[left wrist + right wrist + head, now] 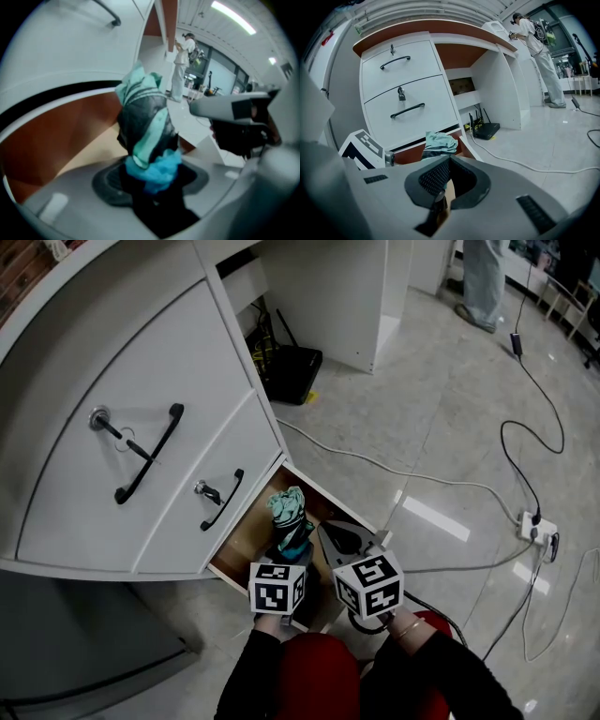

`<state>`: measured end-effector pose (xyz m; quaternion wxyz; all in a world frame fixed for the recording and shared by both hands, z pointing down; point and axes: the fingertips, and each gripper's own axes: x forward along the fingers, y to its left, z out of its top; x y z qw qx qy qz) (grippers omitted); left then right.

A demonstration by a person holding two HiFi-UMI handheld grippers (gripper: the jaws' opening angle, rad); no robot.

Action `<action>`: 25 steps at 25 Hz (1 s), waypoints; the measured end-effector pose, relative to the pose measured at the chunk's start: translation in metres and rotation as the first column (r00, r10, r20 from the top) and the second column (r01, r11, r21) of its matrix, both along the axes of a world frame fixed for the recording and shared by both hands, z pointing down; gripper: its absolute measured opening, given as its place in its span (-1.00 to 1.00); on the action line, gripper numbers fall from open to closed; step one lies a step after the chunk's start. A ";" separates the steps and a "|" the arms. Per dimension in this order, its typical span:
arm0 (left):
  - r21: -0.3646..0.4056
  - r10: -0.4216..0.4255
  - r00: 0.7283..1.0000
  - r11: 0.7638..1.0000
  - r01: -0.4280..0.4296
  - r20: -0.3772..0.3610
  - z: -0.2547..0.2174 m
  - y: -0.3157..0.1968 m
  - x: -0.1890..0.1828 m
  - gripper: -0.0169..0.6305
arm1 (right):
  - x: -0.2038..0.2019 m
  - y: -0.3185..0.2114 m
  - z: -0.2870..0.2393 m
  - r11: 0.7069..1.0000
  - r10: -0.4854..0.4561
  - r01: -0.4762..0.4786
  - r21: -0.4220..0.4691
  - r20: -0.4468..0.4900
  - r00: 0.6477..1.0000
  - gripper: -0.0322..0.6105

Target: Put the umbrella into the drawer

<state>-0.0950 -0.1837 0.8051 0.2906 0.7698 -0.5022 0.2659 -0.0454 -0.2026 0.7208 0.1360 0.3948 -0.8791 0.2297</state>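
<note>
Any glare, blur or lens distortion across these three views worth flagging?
Head view: sharp, with glare streaks on the floor and a shaded drawer interior. Left gripper view: strong fisheye, dark corners, the umbrella close and soft. Right gripper view: cabinet edges bowed, its own claw blurred.

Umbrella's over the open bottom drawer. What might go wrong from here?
The umbrella stands nearly upright in the left gripper; released so, it may stick out of the drawer and block closing. Its loose fabric could snag on the closed drawer above. The right gripper alongside may knock it.
</note>
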 end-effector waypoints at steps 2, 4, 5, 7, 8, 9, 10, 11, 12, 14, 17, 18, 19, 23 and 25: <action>-0.014 -0.001 1.000 1.000 0.001 0.006 0.006 -0.002 0.001 -0.23 | -0.003 -0.001 0.001 1.000 -0.002 0.002 0.004 -0.005 1.000 -0.89; -0.029 -0.003 1.000 1.000 0.003 0.008 0.013 -0.004 0.000 -0.23 | -0.007 -0.001 0.004 1.000 -0.007 0.007 -0.006 -0.009 1.000 -0.89; -0.034 -0.006 1.000 0.999 0.006 0.009 0.016 -0.005 0.000 -0.23 | -0.009 -0.001 0.006 1.000 -0.009 0.009 -0.015 -0.010 1.000 -0.89; -0.044 -0.019 1.000 0.999 0.019 0.013 0.022 -0.007 -0.002 -0.23 | -0.013 -0.001 0.009 1.000 -0.012 0.012 -0.028 -0.009 1.000 -0.89; -0.050 -0.027 1.000 0.998 0.028 0.013 0.025 -0.008 -0.003 -0.23 | -0.014 -0.001 0.009 0.999 -0.016 0.015 -0.030 -0.009 1.000 -0.89; -0.056 -0.037 0.999 0.998 0.038 0.010 0.028 -0.009 -0.004 -0.22 | -0.015 -0.001 0.010 0.999 -0.021 0.020 -0.030 -0.010 1.000 -0.89; -0.062 -0.047 0.999 0.997 0.048 0.004 0.030 -0.010 -0.005 -0.22 | -0.016 0.000 0.010 0.999 -0.025 0.025 -0.032 -0.012 1.000 -0.89; -0.068 -0.056 0.998 0.996 0.056 -0.004 0.032 -0.011 -0.005 -0.22 | -0.016 0.001 0.011 0.999 -0.028 0.028 -0.036 -0.015 0.999 -0.89; -0.073 -0.063 0.998 0.995 0.062 -0.011 0.034 -0.012 -0.005 -0.22 | -0.015 0.001 0.013 0.999 -0.028 0.027 -0.043 -0.019 0.999 -0.89; -0.081 -0.073 0.997 0.994 0.071 -0.021 0.038 -0.015 -0.006 -0.22 | -0.015 0.000 0.017 0.998 -0.025 0.023 -0.056 -0.028 0.999 -0.89; -0.091 -0.088 0.996 0.992 0.085 -0.026 0.040 -0.017 -0.010 -0.21 | -0.016 -0.001 0.020 0.997 -0.025 0.022 -0.068 -0.042 0.999 -0.89; -0.097 -0.092 0.995 0.991 0.089 -0.028 0.041 -0.018 -0.011 -0.21 | -0.016 -0.001 0.021 0.997 -0.024 0.021 -0.073 -0.044 0.999 -0.89; -0.101 -0.096 0.995 0.991 0.093 -0.033 0.043 -0.018 -0.011 -0.21 | -0.015 -0.002 0.022 0.997 -0.023 0.019 -0.079 -0.045 0.999 -0.89; -0.121 -0.126 0.991 0.985 0.120 -0.043 0.050 -0.021 -0.016 -0.20 | -0.014 -0.002 0.028 0.995 -0.021 0.014 -0.103 -0.067 0.998 -0.89; -0.128 -0.142 0.989 0.983 0.135 -0.045 0.053 -0.023 -0.019 -0.19 | -0.013 -0.002 0.032 0.993 -0.021 0.012 -0.116 -0.077 0.997 -0.89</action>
